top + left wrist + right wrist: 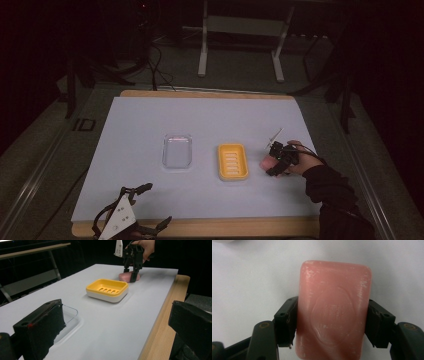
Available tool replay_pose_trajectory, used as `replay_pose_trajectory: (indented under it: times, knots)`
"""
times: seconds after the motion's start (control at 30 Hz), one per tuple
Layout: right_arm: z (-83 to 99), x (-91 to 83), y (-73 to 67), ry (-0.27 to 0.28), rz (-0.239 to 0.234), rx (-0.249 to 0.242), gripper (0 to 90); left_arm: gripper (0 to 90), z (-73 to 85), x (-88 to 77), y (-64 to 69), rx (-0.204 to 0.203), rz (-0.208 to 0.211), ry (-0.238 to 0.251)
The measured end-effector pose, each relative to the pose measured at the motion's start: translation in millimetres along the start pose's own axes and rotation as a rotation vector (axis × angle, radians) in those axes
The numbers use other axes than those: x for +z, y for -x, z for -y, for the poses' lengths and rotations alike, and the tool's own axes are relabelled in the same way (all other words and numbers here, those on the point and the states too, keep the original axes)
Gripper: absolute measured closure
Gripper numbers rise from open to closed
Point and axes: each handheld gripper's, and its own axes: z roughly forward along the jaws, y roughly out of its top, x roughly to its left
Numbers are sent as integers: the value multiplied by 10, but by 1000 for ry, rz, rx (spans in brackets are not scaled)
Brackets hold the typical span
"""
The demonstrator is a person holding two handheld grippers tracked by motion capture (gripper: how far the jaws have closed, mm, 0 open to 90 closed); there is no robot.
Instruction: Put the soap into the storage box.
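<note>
The pink soap bar (333, 312) is clamped between the right gripper (278, 160) jaws, just right of the yellow soap dish (233, 161). The left gripper (131, 212) jaws are held open, nearer than the dish.

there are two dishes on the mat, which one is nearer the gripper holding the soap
The yellow soap dish, slotted and opaque, lies just beside the right gripper clamped on the pink soap. The clear dish lies farther off, beyond it.

Pink embossed soap bar (333, 310) lies flat on the white mat (249, 277).
</note>
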Motion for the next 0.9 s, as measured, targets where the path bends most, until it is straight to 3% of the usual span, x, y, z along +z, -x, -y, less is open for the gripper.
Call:
replay_pose_trajectory:
  times: [0.13, 0.27, 0.33, 0.4, 0.5, 0.53, 0.77, 0.9]
  knots:
    - [-20, -1, -16, -20, 7, 20, 367, 9, 0, 0, 0, -1, 1, 0]
    - [-51, -6, -44, -49, 32, 119, 373, 9, -1, -5, -1, -4, 1, 1]
    - [-47, -15, -48, -49, 39, 138, 373, 9, -1, -4, -3, -5, 0, 0]
    - [-20, -88, -29, -15, 22, 236, 373, 9, 0, 0, -4, -5, -2, -1]
    - [-14, -129, -31, 3, 19, 264, 373, 9, 0, 2, -2, -4, -1, -1]
    - [-12, -229, -40, 44, 29, 373, 373, 9, 0, 2, -1, -4, -1, -1]
    - [-8, -293, -129, 23, 77, 479, 373, 9, -4, -8, 7, -3, -4, 4]
    - [20, -291, -152, 31, 99, 570, 373, 9, -4, -12, 4, -6, -4, 6]
